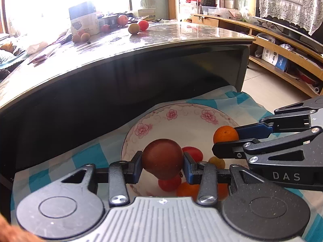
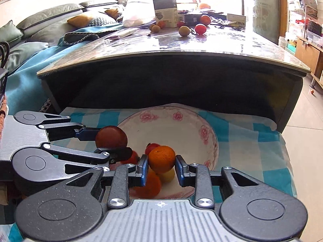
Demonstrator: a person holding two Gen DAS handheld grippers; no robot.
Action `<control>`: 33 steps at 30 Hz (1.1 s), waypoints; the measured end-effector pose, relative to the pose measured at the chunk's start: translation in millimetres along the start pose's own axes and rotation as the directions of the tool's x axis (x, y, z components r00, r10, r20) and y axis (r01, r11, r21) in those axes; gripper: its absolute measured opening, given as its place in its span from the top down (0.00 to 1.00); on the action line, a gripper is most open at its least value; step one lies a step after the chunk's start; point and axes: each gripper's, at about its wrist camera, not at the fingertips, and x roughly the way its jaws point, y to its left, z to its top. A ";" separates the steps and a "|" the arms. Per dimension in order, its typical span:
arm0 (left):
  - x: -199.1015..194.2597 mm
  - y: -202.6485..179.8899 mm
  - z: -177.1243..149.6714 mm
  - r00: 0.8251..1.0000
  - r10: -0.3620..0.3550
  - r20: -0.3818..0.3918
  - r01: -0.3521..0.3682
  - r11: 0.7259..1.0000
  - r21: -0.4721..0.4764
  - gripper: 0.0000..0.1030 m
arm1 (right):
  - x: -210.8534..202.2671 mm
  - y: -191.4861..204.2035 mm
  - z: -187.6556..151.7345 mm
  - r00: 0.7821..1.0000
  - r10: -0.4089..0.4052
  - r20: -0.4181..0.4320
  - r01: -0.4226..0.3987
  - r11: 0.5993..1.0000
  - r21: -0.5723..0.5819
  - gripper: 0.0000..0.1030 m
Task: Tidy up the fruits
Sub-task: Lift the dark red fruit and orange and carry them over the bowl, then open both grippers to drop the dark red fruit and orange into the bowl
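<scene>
Left gripper [image 1: 162, 162]: your jaws are pinching the brown fruit [image 1: 162, 158] at its widest part, one pad on each flank, so it cannot roll out; it hangs over the plate's 7 o'clock area in the left wrist view.
Right gripper [image 2: 160, 166]: your jaws are pinching the orange [image 2: 162, 158] the same way, sides squeezed, top and bottom free; it sits over the near half of the plate.
Plate [image 1: 181, 125]: flowered rim, resting on the checked cloth [image 1: 88, 153] below the bench edge, low enough that both hands can reach over it at once.
Fruit in plate: a red fruit [image 1: 193, 153], a yellow one [image 1: 218, 162] and orange ones bunch at the near side, at about 6 o'clock, leaving the far half bare.
Bench [image 1: 161, 38]: loose fruit remains at its far end, toward 12 o'clock, beside a box [image 1: 84, 19].
Judgement: you look mid-delivery; both fruits seem positioned for release into the plate, more to fetch afterwards.
</scene>
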 end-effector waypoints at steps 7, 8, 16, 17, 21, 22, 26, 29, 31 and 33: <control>14.8 4.3 3.3 1.000 0.015 -0.010 -0.015 1.000 -0.004 0.53 | 14.6 -7.0 7.6 1.000 -0.016 0.001 0.016 1.000 -0.005 0.76; 16.5 4.8 3.5 1.000 0.017 -0.011 -0.017 1.000 -0.004 0.53 | 17.6 -7.7 9.2 1.000 -0.017 0.001 0.017 1.000 -0.009 0.76; 26.7 7.0 1.7 1.000 0.018 -0.020 -0.018 1.000 -0.007 0.53 | 32.9 -12.1 13.3 1.000 -0.027 -0.007 0.027 1.000 -0.015 0.75; 27.5 7.1 1.4 1.000 0.018 -0.021 -0.018 1.000 -0.009 0.53 | 34.6 -12.4 13.1 1.000 -0.029 -0.010 0.029 0.999 -0.016 0.74; 29.4 7.5 0.8 1.000 0.017 -0.024 -0.017 1.000 -0.014 0.53 | 38.8 -14.0 12.3 0.999 -0.033 -0.015 0.033 0.999 -0.016 0.74; 29.5 7.5 0.9 1.000 0.016 -0.024 -0.016 1.000 -0.014 0.53 | 39.6 -14.4 12.2 0.999 -0.034 -0.017 0.034 0.999 -0.015 0.74; 30.0 8.1 1.1 1.000 0.015 -0.024 -0.015 1.000 -0.013 0.52 | 42.9 -15.0 12.5 0.999 -0.038 -0.018 0.038 0.999 -0.016 0.74; 29.8 8.5 1.0 1.000 0.015 -0.024 -0.016 1.000 -0.013 0.52 | 43.5 -14.7 13.2 0.999 -0.037 -0.014 0.037 0.999 -0.016 0.74; 29.4 8.8 1.1 1.000 0.020 -0.023 -0.020 1.000 -0.013 0.52 | 43.0 -15.0 13.5 0.999 -0.038 -0.011 0.038 0.999 -0.018 0.74; 29.2 9.2 1.4 0.999 0.024 -0.023 -0.024 1.000 -0.015 0.52 | 42.4 -16.1 14.2 0.999 -0.039 -0.009 0.039 0.999 -0.018 0.74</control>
